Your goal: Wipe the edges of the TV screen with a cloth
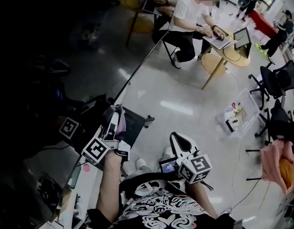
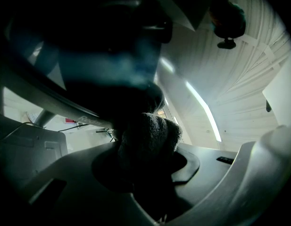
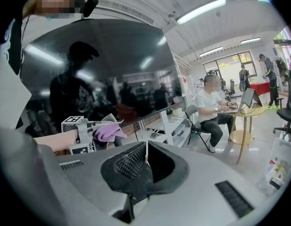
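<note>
The big dark TV screen (image 1: 51, 70) fills the left of the head view; its thin edge (image 1: 137, 68) runs diagonally. My left gripper (image 1: 114, 125) is shut on a purple cloth (image 1: 121, 123) and holds it at the screen's lower edge. In the left gripper view the cloth (image 2: 150, 133) bulges between the jaws just under the TV's bottom bezel (image 2: 65, 109). The right gripper view shows the screen (image 3: 112, 65), the left gripper (image 3: 91, 133) and the cloth (image 3: 107, 132). My right gripper (image 1: 179, 142) hangs near my body, shut and empty (image 3: 145, 150).
A person sits typing on a laptop at a round wooden table (image 1: 232, 56) at the back. Office chairs (image 1: 275, 80) and a clear plastic bin (image 1: 235, 116) stand on the right. A pink cloth (image 1: 275, 161) hangs at the right edge. A low shelf (image 3: 176, 126) stands below the TV.
</note>
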Available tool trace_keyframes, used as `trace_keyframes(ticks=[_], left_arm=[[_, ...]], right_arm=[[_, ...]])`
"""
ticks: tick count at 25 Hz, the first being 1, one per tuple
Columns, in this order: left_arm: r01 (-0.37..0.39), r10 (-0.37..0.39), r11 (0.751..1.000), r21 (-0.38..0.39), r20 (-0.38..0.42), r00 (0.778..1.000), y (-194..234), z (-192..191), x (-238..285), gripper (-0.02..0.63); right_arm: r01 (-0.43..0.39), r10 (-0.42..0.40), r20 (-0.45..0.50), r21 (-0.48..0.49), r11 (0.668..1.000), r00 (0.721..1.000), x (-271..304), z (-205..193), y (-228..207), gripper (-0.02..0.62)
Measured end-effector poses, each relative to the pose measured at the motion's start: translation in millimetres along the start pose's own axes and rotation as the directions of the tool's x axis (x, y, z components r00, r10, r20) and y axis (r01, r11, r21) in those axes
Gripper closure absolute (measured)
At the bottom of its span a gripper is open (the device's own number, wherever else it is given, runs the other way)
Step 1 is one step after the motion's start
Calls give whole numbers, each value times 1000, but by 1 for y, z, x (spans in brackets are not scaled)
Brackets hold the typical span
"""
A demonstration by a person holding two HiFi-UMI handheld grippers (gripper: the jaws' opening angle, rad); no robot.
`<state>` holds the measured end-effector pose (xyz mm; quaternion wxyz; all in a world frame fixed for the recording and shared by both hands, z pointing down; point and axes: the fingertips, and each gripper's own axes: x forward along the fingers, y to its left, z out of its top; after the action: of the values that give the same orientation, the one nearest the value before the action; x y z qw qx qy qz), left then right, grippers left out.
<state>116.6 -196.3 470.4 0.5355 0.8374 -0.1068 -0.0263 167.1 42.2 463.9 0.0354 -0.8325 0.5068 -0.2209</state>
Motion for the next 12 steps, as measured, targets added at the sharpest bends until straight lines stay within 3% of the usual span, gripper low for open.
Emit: trace_keyframes(ticks=[3,7,12], left_arm=[[1,-1,1000,-22,19,1000,-4,-4,6,446],[77,-71,988,-137,45,996,-24,-10,25,446],[54,-47,990,-133,50,998,-22,-10,31,446]], right_arm=[[-20,20,1,-3,1000,1000,-1,7,-16,560],[-41,41,7,-11,999,999,3,22,-39,560],[-51,51,18,-27,998,999,11,32,-61,560]])
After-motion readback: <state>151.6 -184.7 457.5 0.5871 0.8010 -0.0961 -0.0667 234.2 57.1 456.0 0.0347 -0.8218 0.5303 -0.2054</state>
